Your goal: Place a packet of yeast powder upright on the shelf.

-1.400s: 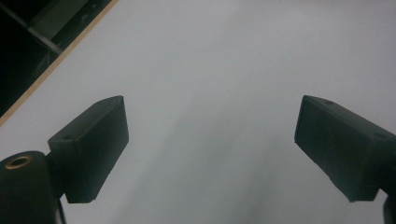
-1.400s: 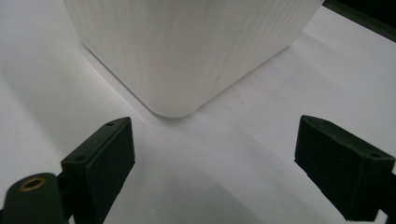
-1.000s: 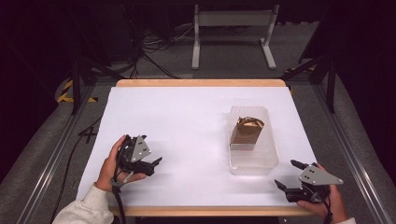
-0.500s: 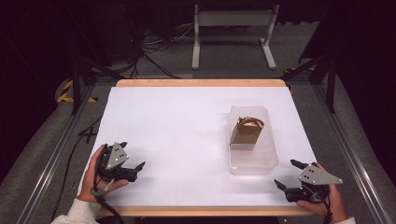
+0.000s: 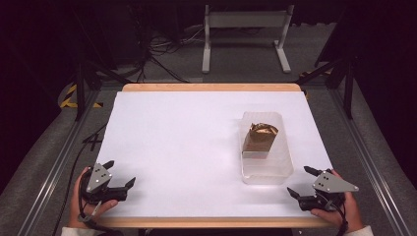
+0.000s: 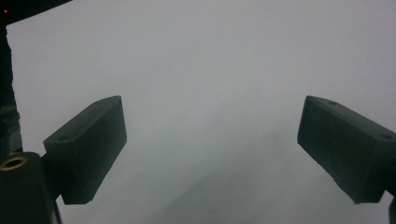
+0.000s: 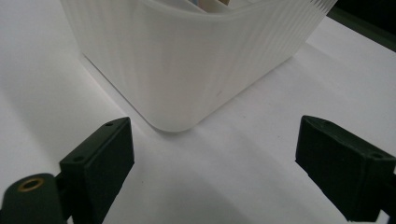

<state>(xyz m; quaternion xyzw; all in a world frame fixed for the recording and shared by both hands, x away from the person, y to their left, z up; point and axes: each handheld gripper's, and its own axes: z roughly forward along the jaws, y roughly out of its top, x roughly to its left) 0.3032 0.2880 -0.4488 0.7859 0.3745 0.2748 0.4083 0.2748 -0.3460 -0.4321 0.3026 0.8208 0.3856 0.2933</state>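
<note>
White sheet covers the table (image 5: 196, 147), wooden edge showing at far & near sides; biggest thing in shot. On its right half sits a translucent plastic tub (image 5: 266, 167), ribbed walls, rounded corners, long axis running away from the person. Inside the tub, toward its far end, stands a small brown paper bag (image 5: 259, 137), upright, top crumpled shut; the near half of the tub looks bare. Right gripper (image 5: 302, 182) rests at the near right corner of the table, held in a hand, jaws spread wide w/ nothing between them, pointing roughly at the tub's near corner. In the right gripper view that rounded corner of the tub (image 7: 187, 70) sits just ahead of the jaws, not touching either one; a sliver of the bag's contents at the top edge is too cropped to tell. Left gripper (image 5: 119, 174) sits at the near left corner, well apart from tub & bag, jaws also wide apart. Left gripper view: jaws over plain white sheet (image 6: 210, 70).
</note>
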